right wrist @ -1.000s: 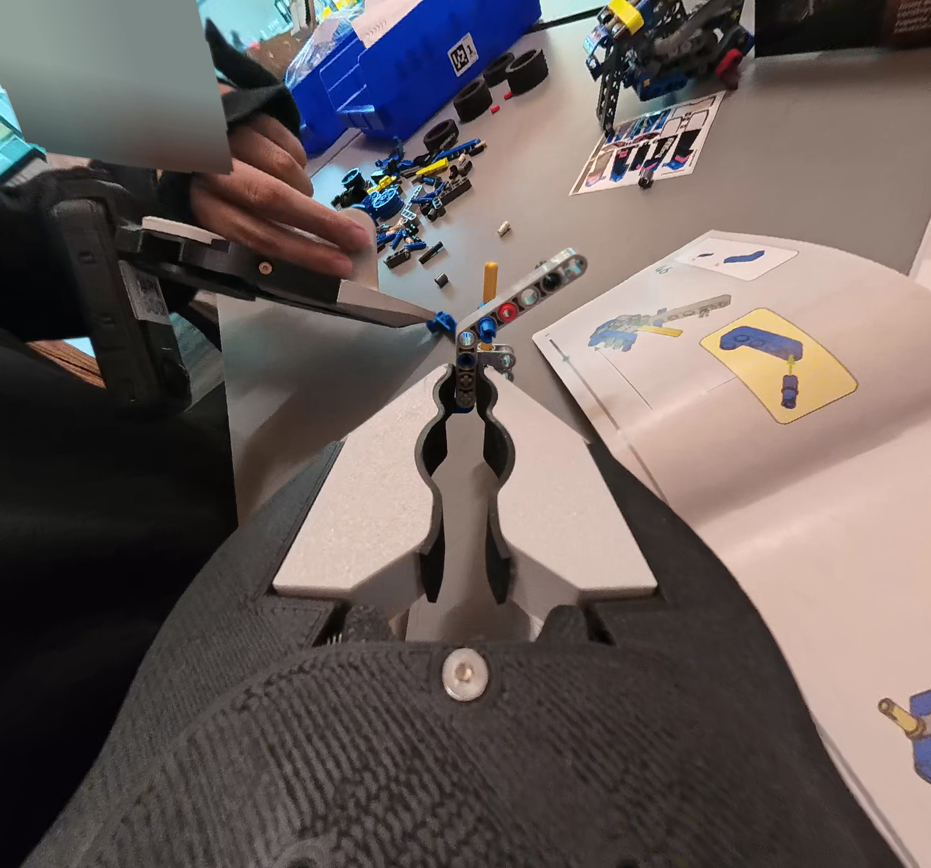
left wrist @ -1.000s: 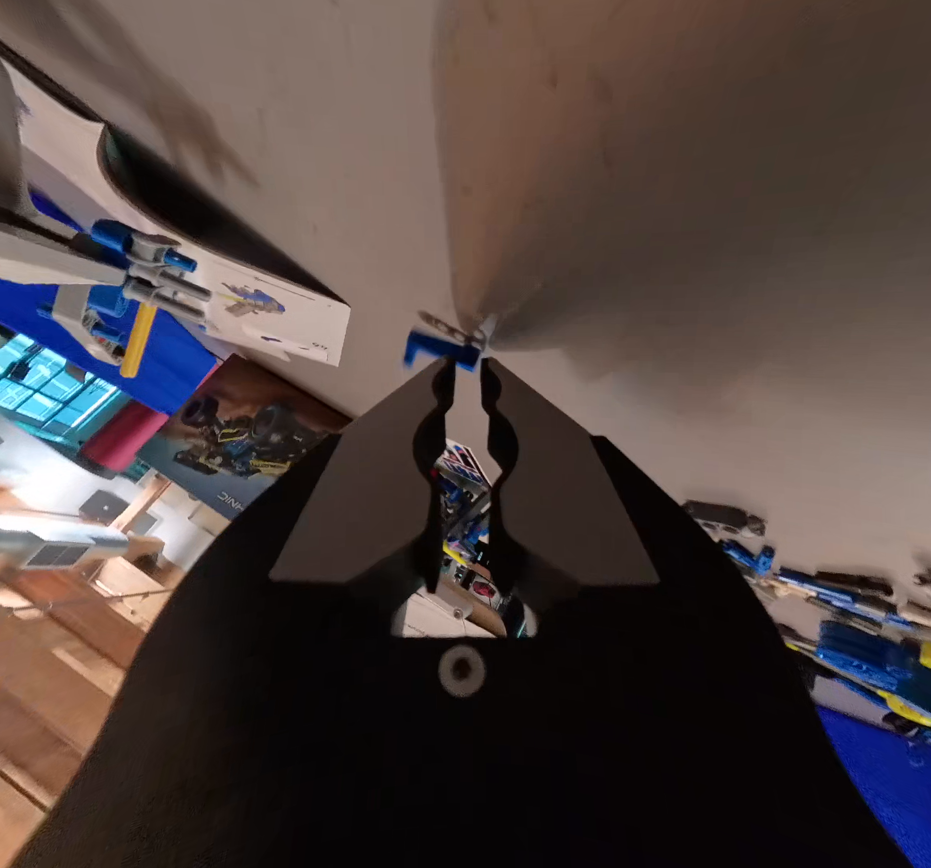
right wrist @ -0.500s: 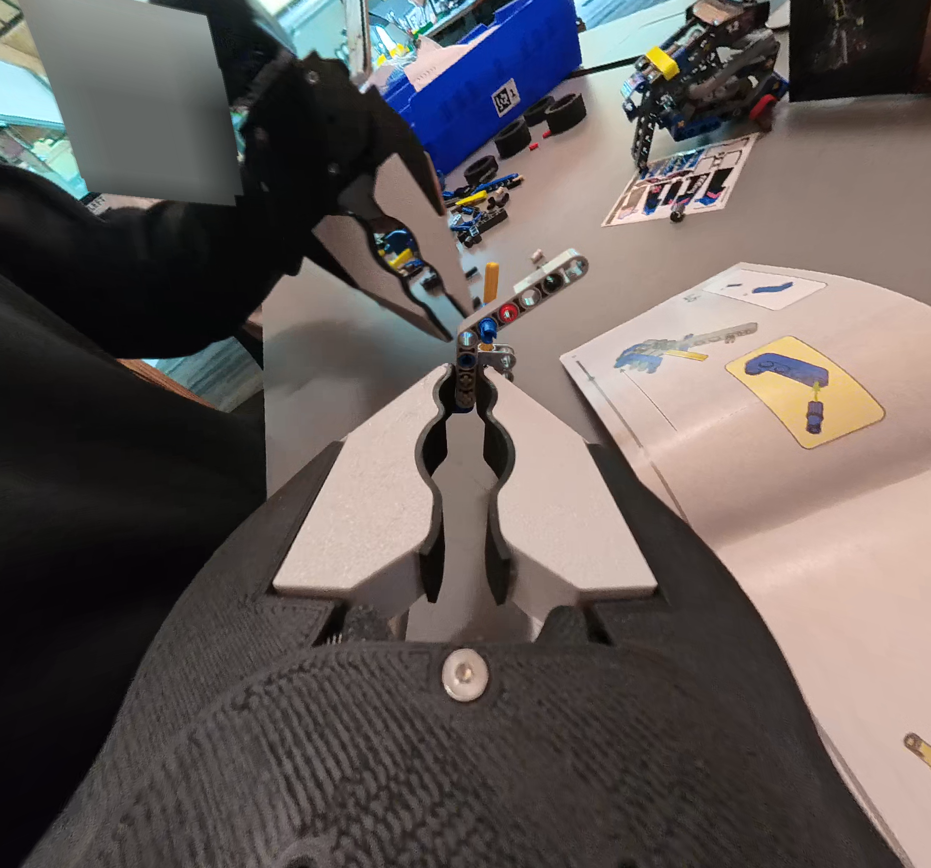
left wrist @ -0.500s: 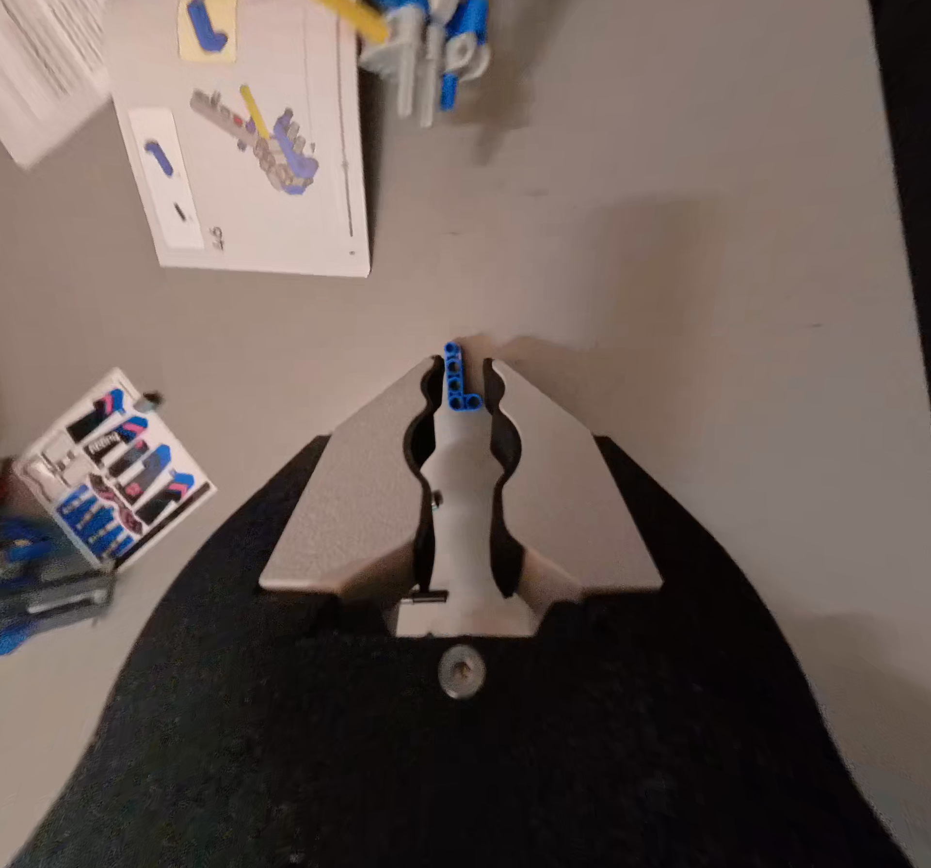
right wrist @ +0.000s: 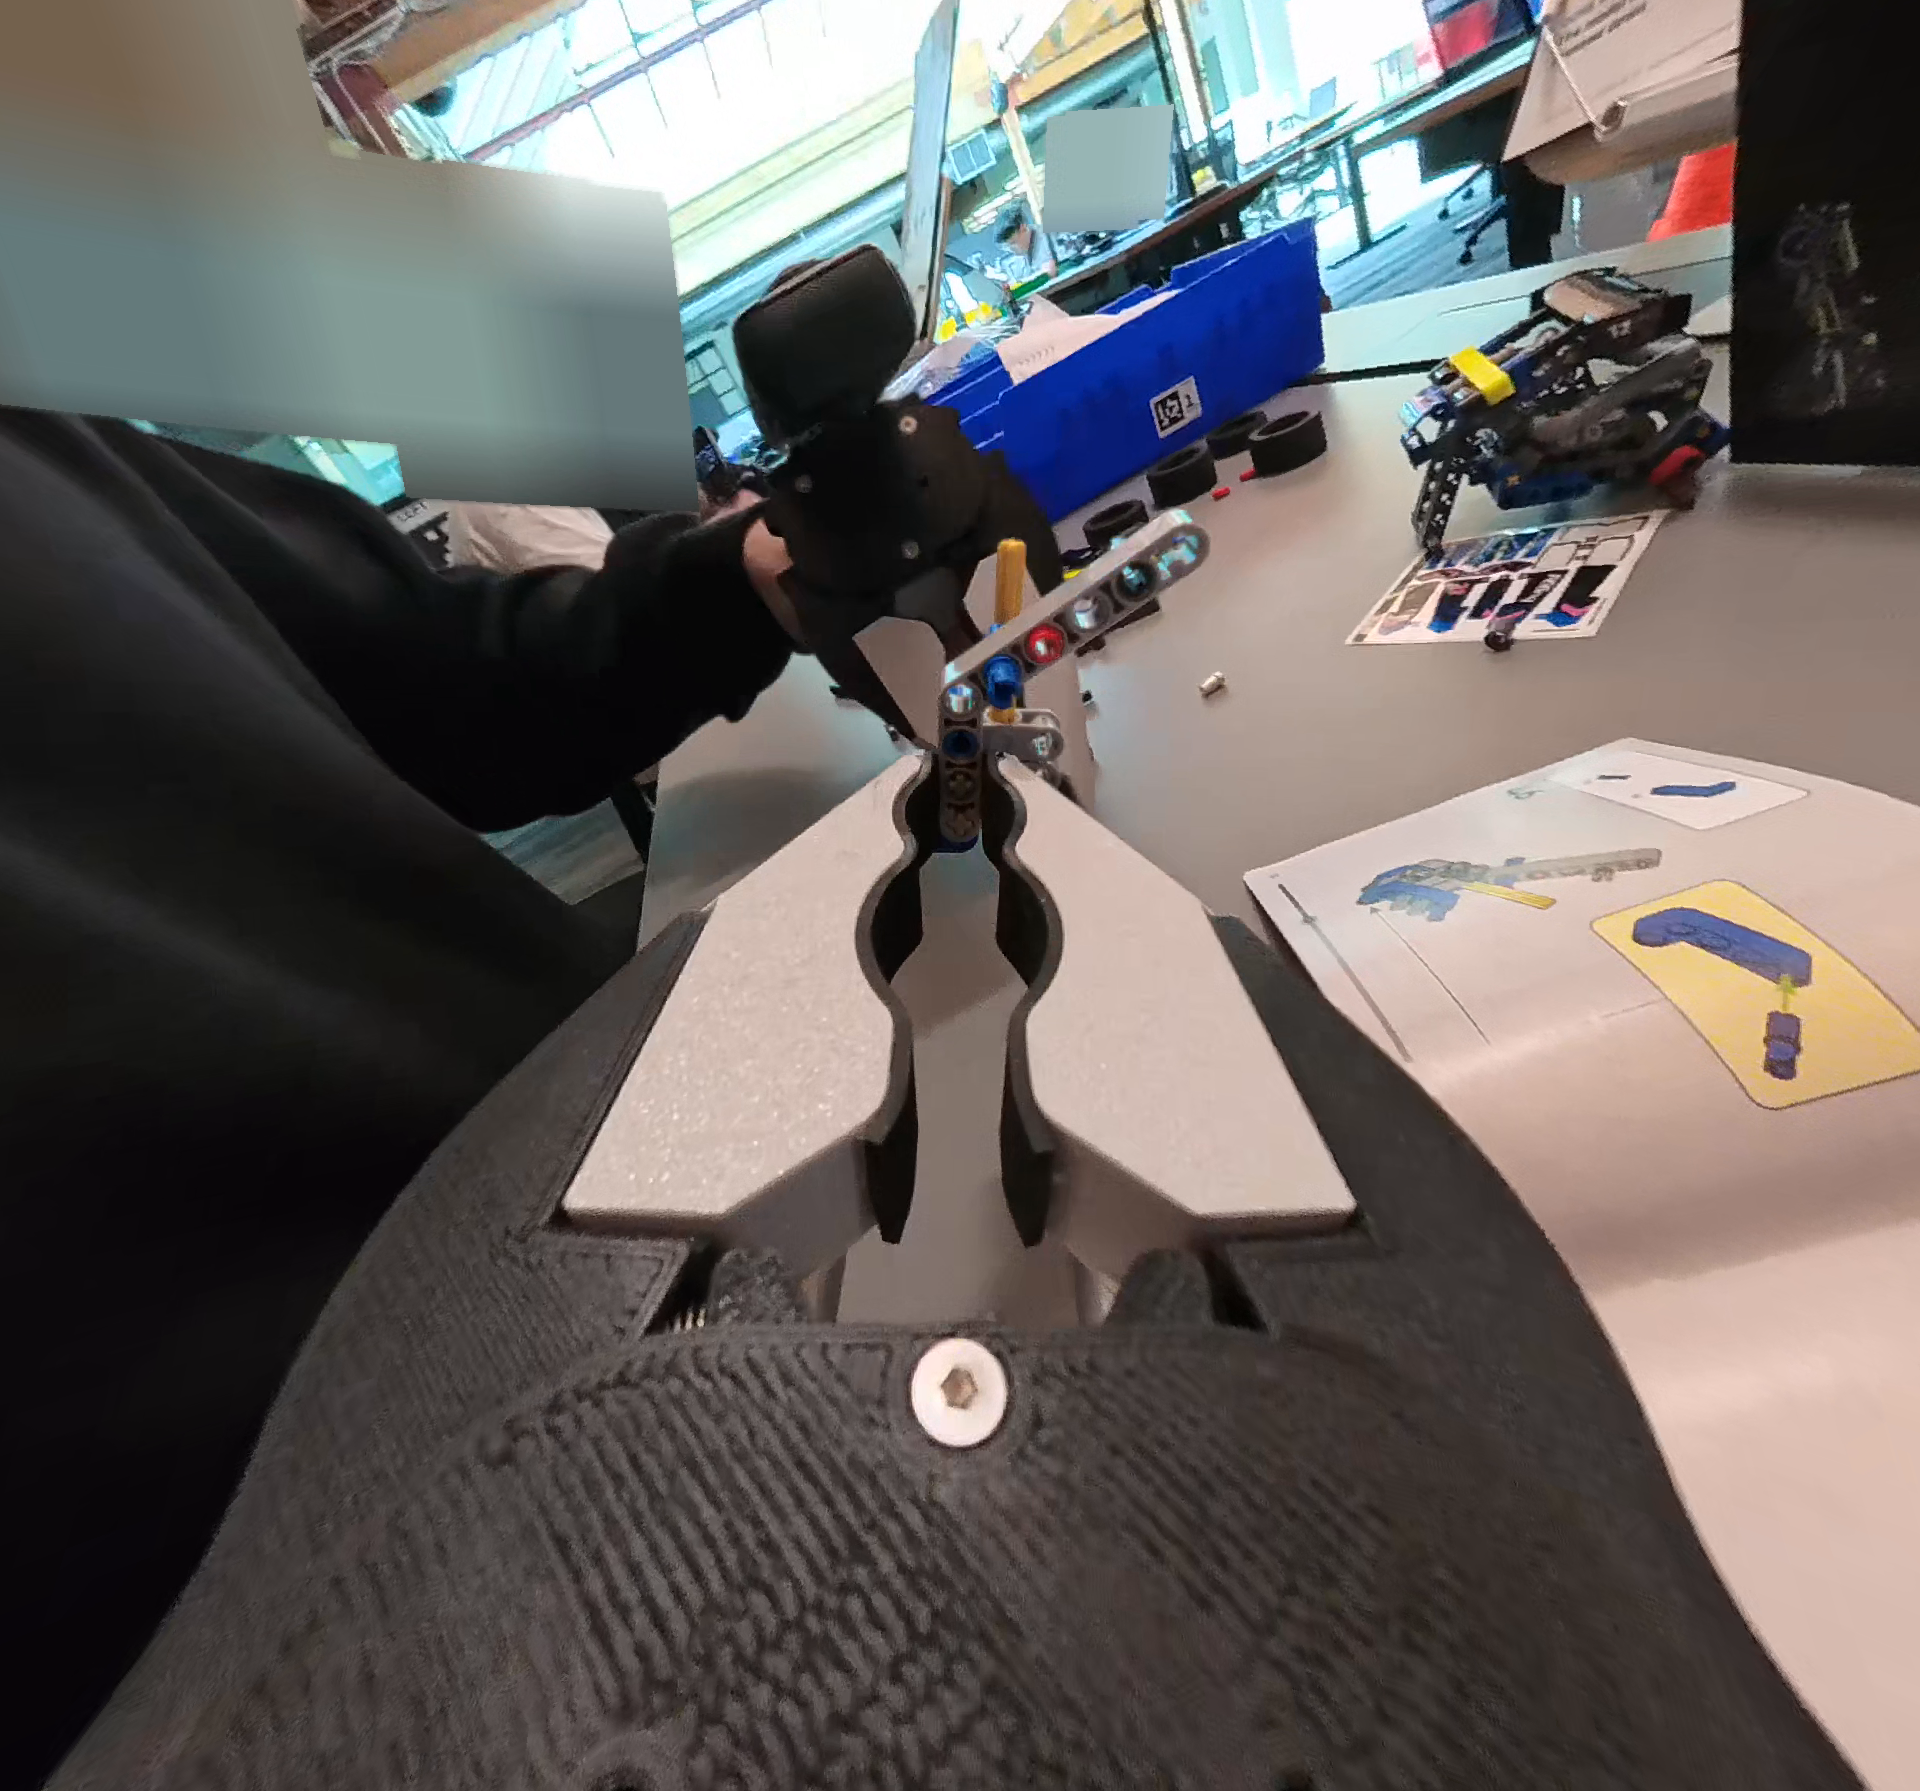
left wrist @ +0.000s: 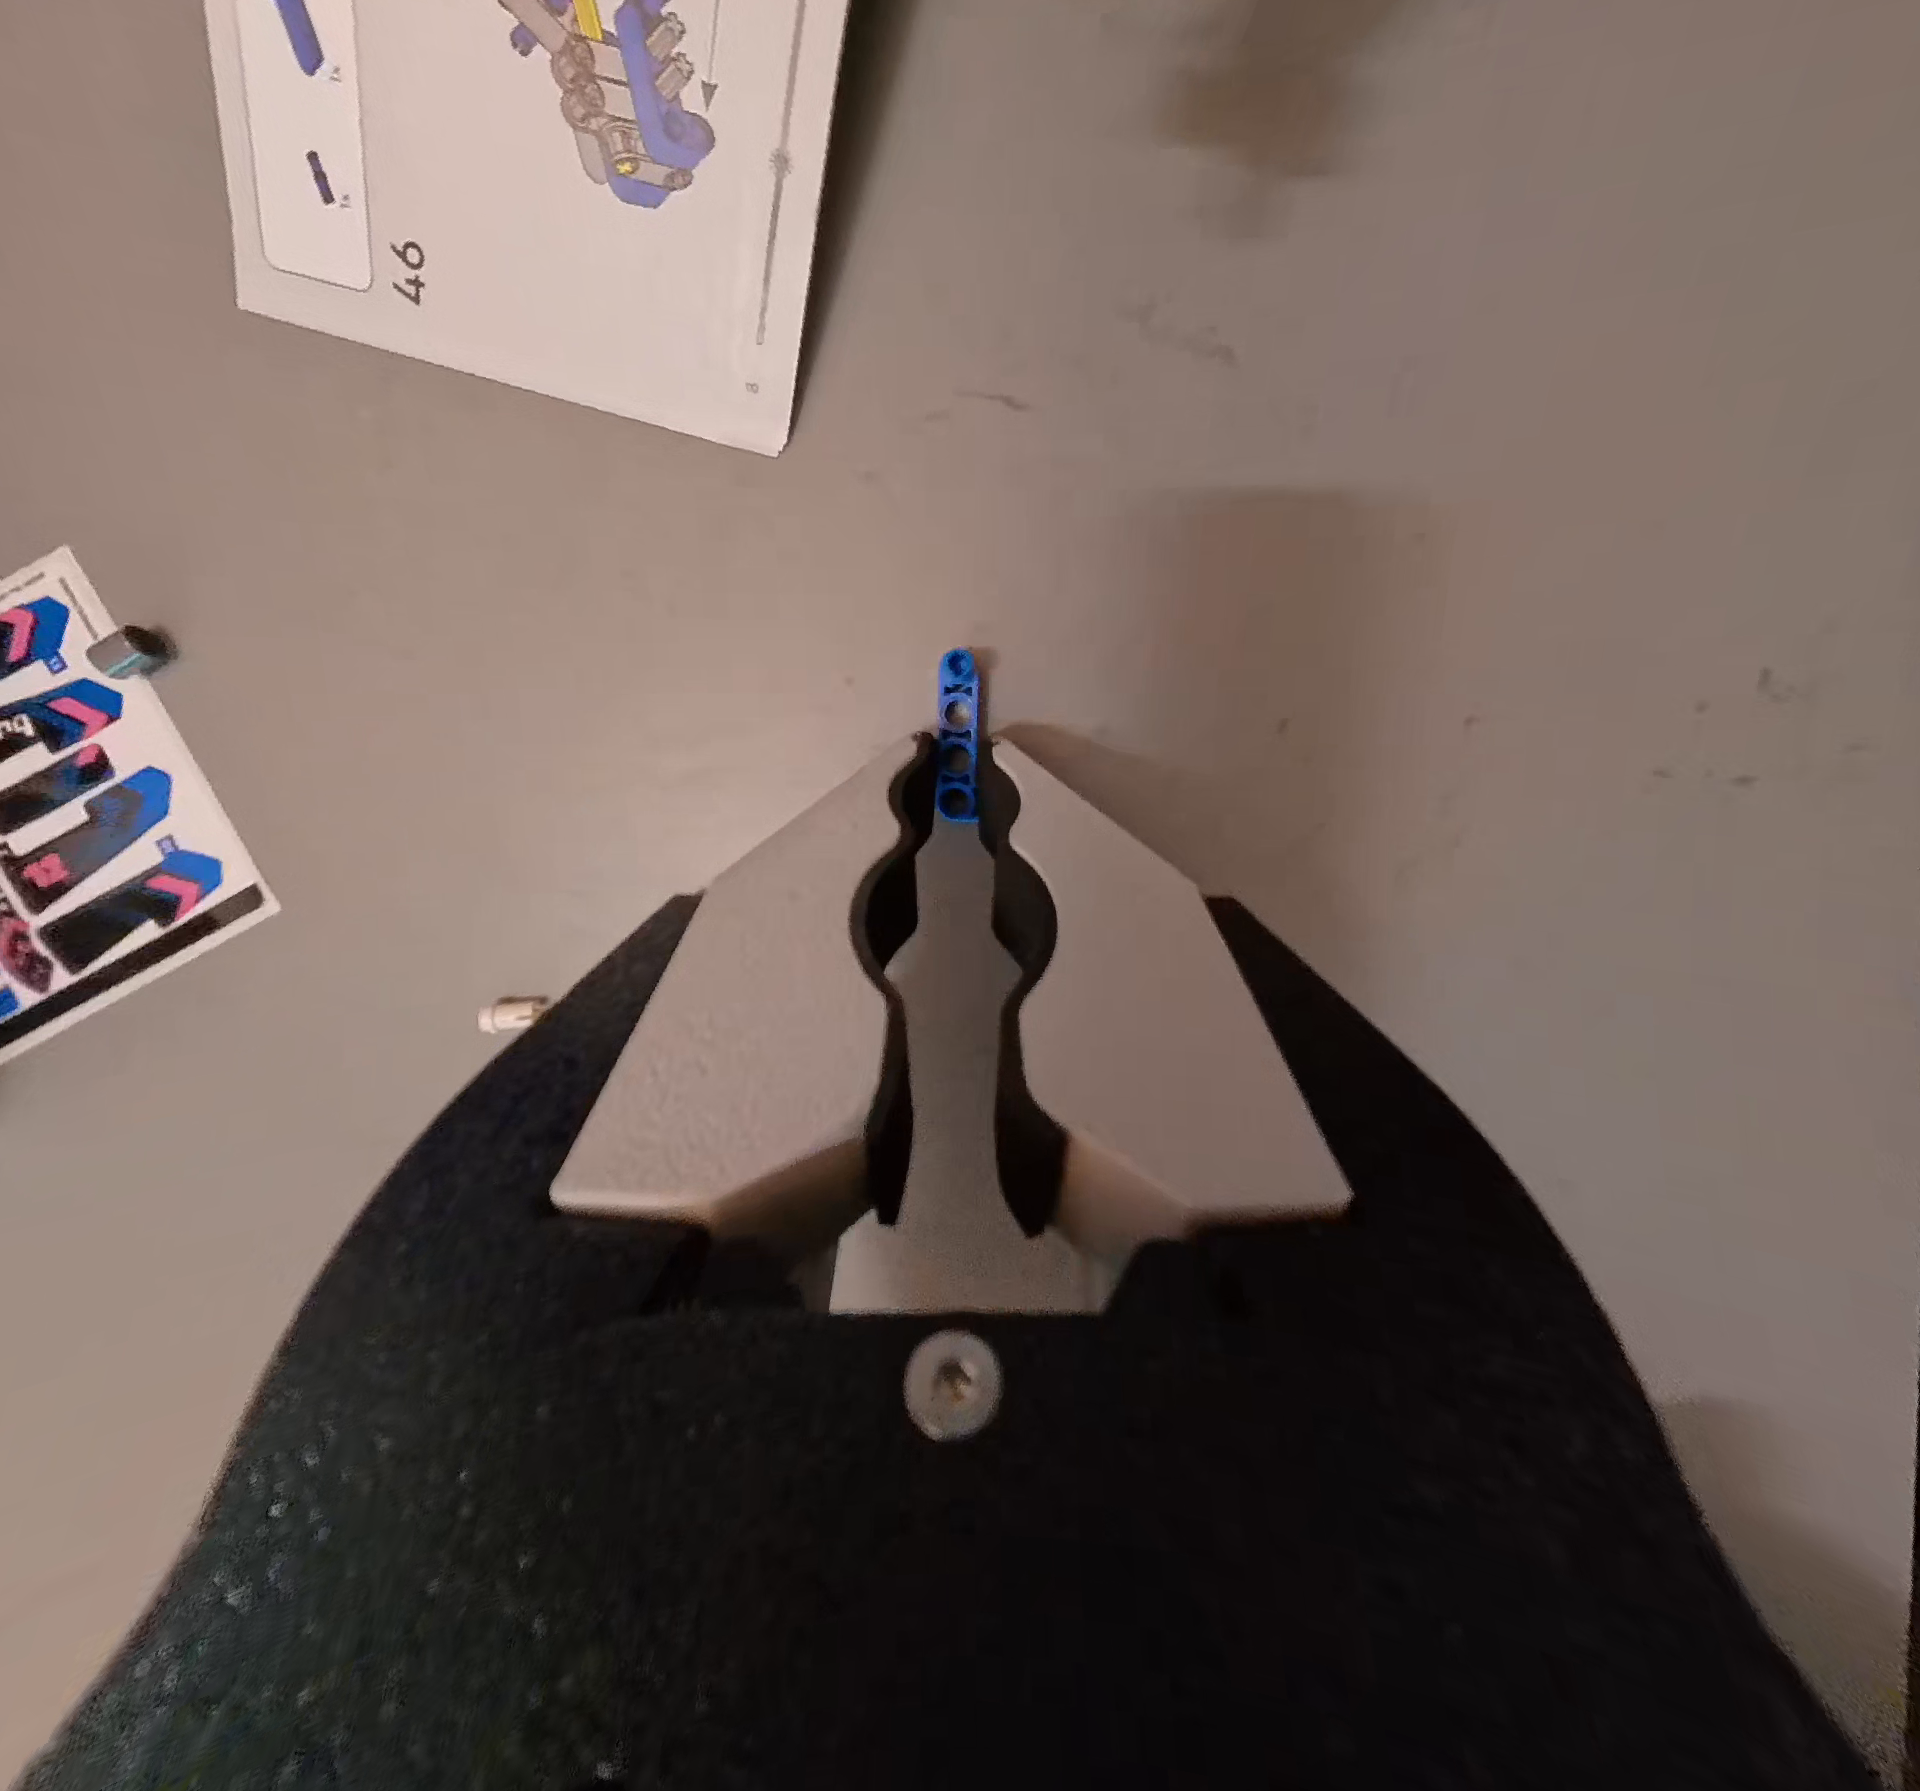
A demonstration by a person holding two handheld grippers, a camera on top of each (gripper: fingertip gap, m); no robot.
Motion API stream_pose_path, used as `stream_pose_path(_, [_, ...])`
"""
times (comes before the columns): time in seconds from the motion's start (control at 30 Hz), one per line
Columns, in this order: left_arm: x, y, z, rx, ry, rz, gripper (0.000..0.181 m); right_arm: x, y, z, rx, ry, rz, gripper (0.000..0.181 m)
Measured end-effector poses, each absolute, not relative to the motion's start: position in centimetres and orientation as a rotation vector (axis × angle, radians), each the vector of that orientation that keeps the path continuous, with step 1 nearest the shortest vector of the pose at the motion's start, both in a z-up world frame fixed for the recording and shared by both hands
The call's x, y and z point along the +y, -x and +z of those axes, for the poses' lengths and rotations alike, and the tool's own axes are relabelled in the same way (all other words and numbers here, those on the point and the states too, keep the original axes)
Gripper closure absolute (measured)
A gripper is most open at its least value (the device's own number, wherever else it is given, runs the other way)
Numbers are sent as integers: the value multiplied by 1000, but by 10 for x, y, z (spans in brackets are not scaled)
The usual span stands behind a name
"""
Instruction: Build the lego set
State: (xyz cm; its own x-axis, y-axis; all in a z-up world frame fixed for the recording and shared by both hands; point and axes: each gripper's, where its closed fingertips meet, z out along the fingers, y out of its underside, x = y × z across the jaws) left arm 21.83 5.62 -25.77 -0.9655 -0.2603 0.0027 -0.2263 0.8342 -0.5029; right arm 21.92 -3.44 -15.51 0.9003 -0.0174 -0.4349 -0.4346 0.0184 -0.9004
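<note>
Mid-build: left claw (left wrist: 958,739) clamps small blue holed plastic beam (left wrist: 958,733), right claw (right wrist: 961,775) clamps grey beam sub-assembly with yellow axle (right wrist: 1049,645); joining them pending, part-built car chassis (right wrist: 1558,422) waits on bench (right wrist: 1455,692).

A grey tabletop (right wrist: 1766,619) is being occupied by an open manual (right wrist: 1621,1066), a sticker sheet (right wrist: 1507,588), a blue bin (right wrist: 1174,391), loose tyres (right wrist: 1236,453) and a part-built model (right wrist: 1558,422).
</note>
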Motion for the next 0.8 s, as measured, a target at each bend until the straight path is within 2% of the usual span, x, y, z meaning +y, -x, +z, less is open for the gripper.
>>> stream_pose_path(0.03, [56,-218,-257,2936,408,-827,178,-34,-221,-156,383,1531,324,175])
stream_pose_path(0.27, [63,-217,-249,2880,473,-938,172,-32,-223,-164,389,1596,291,176])
stream_pose_path(0.43, [60,-219,-248,2875,414,-869,170,-31,-224,-165,390,1603,284,175])
stream_pose_path(0.6, [57,-220,-252,2925,387,-768,176,-33,-220,-167,389,1625,282,176])
stream_pose_path(0.8, [58,-219,-257,2920,329,-690,172,-41,-216,-175,414,1687,205,175])
